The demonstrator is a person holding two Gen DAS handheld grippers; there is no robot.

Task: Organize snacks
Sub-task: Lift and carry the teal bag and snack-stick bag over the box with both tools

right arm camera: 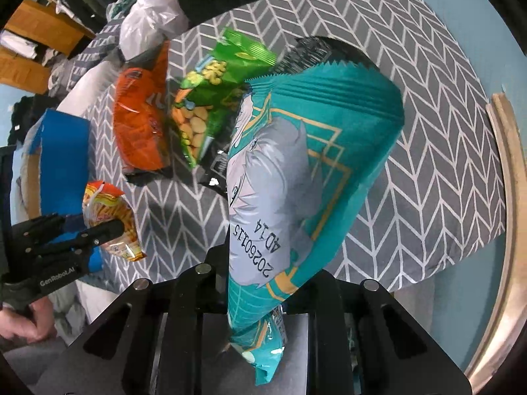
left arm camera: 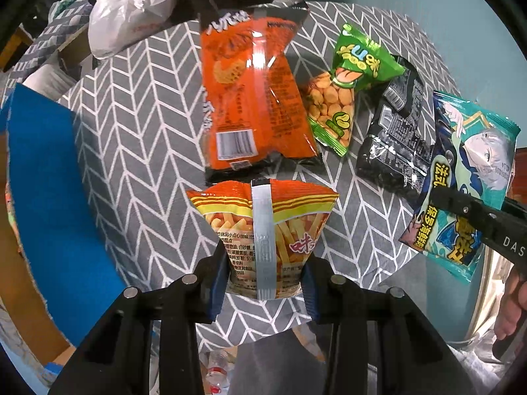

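My left gripper (left arm camera: 263,276) is shut on a yellow-and-orange fries packet (left arm camera: 263,217), its blue pads (left arm camera: 217,283) pinching the packet's lower end above the cloth. The right wrist view shows that packet (right arm camera: 108,210) held in the left gripper (right arm camera: 108,230) at the left. My right gripper (right arm camera: 257,283) is shut on a teal packet (right arm camera: 296,181) with a cartoon figure, which hangs clear of the table. From the left wrist view, this teal packet (left arm camera: 467,171) is clamped by the right gripper (left arm camera: 441,197) at the right edge.
On the grey chevron tablecloth (left arm camera: 148,131) lie an orange packet (left arm camera: 253,98), a green peanut packet (left arm camera: 342,92) and a black packet (left arm camera: 395,138). A blue box (left arm camera: 42,171) sits at the left. A white plastic bag (left arm camera: 128,10) lies at the far side.
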